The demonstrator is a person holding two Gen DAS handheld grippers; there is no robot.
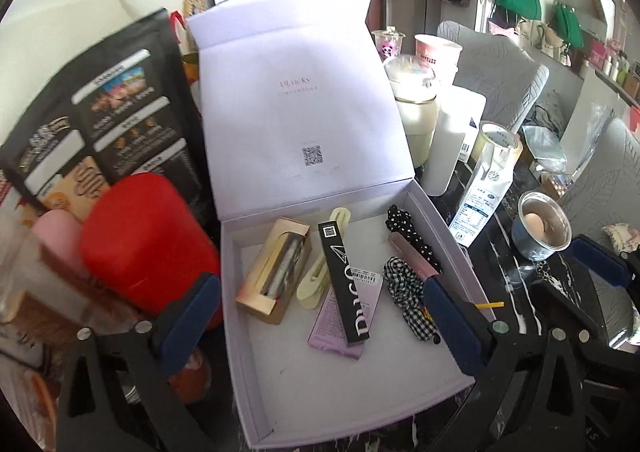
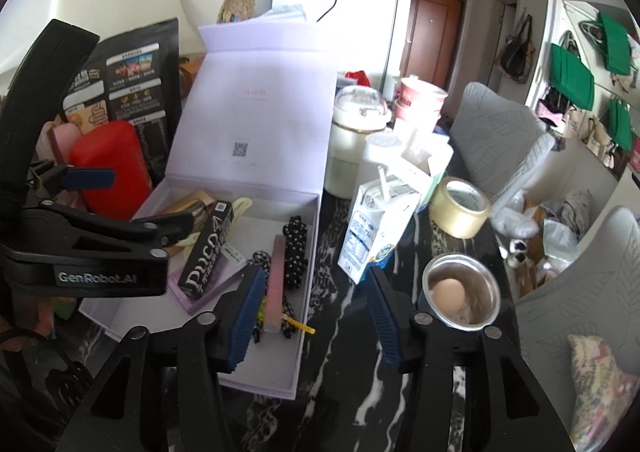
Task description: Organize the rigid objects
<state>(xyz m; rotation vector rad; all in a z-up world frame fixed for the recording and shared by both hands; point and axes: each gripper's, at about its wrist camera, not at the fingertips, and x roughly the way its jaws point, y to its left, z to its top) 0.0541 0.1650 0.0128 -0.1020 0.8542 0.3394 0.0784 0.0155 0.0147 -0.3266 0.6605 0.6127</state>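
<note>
The black marbled table [image 2: 344,336] bears an open lilac box [image 2: 310,240], milk carton [image 2: 372,228], tape roll [image 2: 460,208] and egg cup [image 2: 464,292].

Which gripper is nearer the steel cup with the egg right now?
Right. The right gripper hovers just beside the steel cup, its right finger next to the rim. The left gripper hangs over the open box, farther away.
</note>
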